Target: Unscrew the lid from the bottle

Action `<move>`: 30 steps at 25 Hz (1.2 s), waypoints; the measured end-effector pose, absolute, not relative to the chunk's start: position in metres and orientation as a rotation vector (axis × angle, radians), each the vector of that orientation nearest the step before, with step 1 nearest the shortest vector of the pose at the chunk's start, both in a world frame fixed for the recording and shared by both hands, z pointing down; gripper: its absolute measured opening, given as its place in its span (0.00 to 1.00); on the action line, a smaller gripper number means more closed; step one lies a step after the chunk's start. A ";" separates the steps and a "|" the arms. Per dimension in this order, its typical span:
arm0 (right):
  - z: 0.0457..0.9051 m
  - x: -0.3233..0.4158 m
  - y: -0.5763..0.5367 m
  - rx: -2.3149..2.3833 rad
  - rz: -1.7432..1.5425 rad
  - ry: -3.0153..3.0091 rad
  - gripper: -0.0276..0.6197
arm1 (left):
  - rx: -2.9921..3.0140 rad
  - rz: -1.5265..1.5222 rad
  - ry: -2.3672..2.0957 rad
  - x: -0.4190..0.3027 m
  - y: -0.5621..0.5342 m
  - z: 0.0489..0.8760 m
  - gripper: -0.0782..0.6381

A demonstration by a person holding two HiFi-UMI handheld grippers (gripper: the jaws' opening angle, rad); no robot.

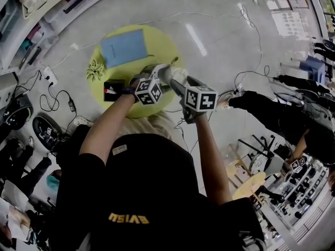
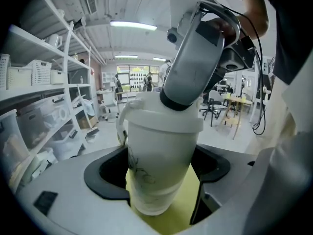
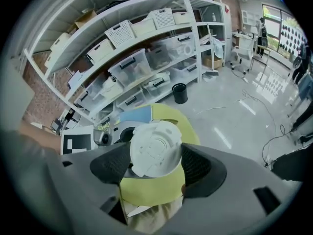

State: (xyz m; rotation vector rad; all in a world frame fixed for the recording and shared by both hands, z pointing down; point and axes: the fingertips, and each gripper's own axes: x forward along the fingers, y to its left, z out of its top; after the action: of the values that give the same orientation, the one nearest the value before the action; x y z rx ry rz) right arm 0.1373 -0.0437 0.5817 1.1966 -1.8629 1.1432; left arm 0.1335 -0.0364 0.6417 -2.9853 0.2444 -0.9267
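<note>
A white bottle with a white lid stands tilted between the black pads of my left gripper, which is shut on its body. My right gripper comes down on the lid from above. In the right gripper view the round lid fills the gap between the pads of the right gripper, and both pads touch its rim. In the head view both grippers meet over the near edge of the yellow round table, with the bottle mostly hidden between them.
On the table lie a blue sheet, a small green thing and a black and red card. Shelves with plastic bins line one wall. A black bin and cables are on the floor. A person is at the right.
</note>
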 end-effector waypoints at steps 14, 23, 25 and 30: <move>0.584 0.137 -0.035 0.949 0.930 -1.940 0.54 | -2.948 -0.947 0.199 0.138 -0.030 0.645 0.68; 0.573 0.148 -0.045 1.157 1.214 -1.897 0.60 | -2.940 -0.941 0.178 0.137 -0.029 0.646 0.68; 0.574 0.151 -0.046 1.231 1.302 -1.841 0.59 | -2.945 -0.945 0.175 0.138 -0.028 0.646 0.68; 0.586 0.152 -0.038 1.207 1.293 -1.733 0.57 | -2.942 -0.946 0.144 0.146 -0.018 0.645 0.68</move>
State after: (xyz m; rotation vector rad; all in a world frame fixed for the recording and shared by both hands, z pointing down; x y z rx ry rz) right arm 0.1515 -0.0380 0.5858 1.2072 -1.7332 1.2931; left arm 0.1457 -0.0185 0.6451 -2.9418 0.1441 -0.9457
